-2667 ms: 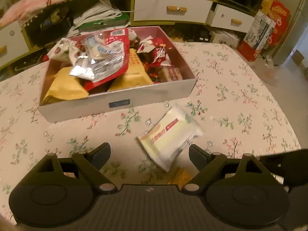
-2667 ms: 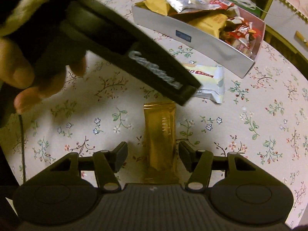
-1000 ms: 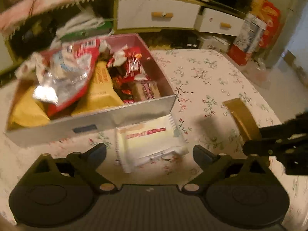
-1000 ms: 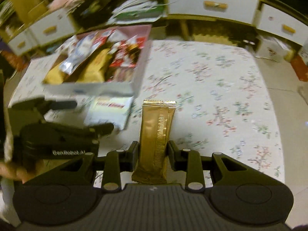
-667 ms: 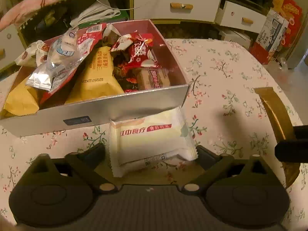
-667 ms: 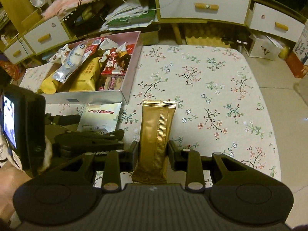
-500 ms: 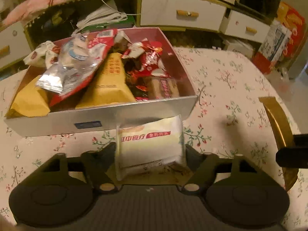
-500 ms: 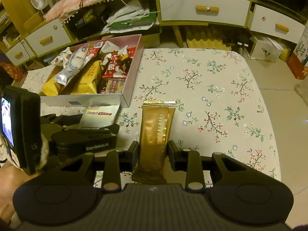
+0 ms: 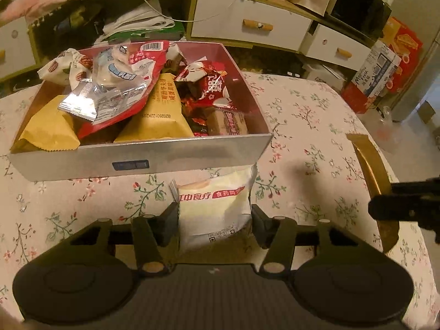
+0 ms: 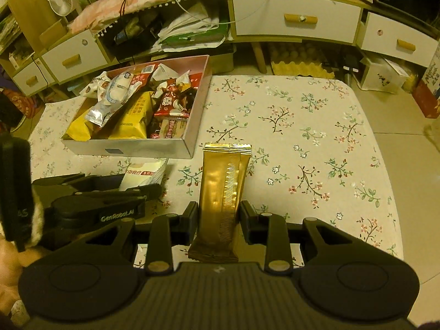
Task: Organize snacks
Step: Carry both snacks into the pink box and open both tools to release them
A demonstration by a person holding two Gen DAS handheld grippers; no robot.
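A white snack packet (image 9: 214, 206) with red print lies on the flowered tablecloth, just in front of the grey snack box (image 9: 137, 156). My left gripper (image 9: 213, 220) straddles it, jaws closing, and both pads press its sides and pinch it narrower. The box is heaped with yellow, red and silver packets. In the right wrist view a gold wrapped bar (image 10: 222, 187) stands upright above the table, and my right gripper (image 10: 218, 220) is shut on its lower half. That view also shows the box (image 10: 137, 148) to the upper left and the white packet (image 10: 145, 174).
White drawer units (image 10: 297, 22) and a cluttered shelf stand behind the table. A milk carton (image 9: 376, 74) and an orange box sit on the floor to the right. The table's right edge (image 10: 385, 165) drops to tiled floor. A hand (image 10: 8, 258) holds the left gripper.
The left jaws came in from wide open onto the white packet, which now lies straight between them. The right gripper lifted the gold bar off the table earlier and now holds it still.
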